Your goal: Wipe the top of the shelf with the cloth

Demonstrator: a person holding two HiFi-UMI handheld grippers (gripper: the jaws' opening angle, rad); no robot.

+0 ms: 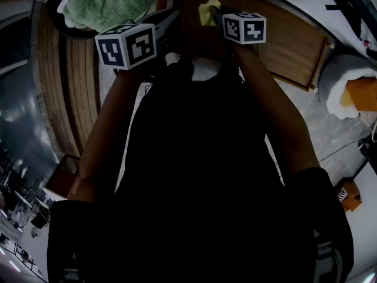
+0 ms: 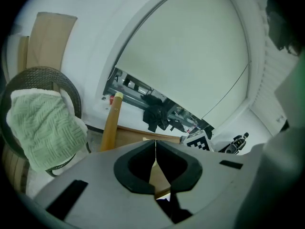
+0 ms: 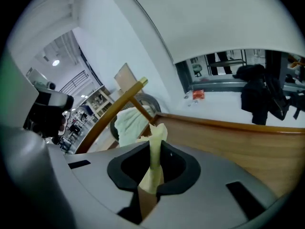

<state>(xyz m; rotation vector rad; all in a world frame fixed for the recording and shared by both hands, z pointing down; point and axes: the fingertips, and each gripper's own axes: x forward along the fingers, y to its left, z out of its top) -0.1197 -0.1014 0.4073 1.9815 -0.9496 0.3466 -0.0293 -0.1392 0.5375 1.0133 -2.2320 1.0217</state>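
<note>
The person (image 1: 200,175) fills most of the head view, a dark torso with both arms stretched forward, one gripper in each hand. Ahead of them lies the shelf (image 1: 283,46), a flat wooden top with a raised edge. In the right gripper view it runs off to the right, close under the jaws (image 3: 238,144).

To the left of the shelf stands a round dark wicker basket (image 2: 52,78) with a pale green towel (image 1: 109,2) heaped in it. The left gripper view shows the towel (image 2: 40,128) hanging over the rim. A light wooden pole (image 2: 110,123) slants up just beside the basket, and it also crosses in front of the towel in the right gripper view (image 3: 112,113).

The left gripper (image 2: 155,142) has its jaws closed, the tips meeting with nothing between them. It is held over the shelf's near edge, beside the right one.

The right gripper (image 3: 157,141) is clamped on the cloth (image 3: 151,171), a small pale yellow piece pinched into a narrow upright fold that sticks out past the jaw tips. From above, the cloth (image 1: 206,12) sits over the near left part of the shelf top. I cannot tell whether it touches the wood.
</note>
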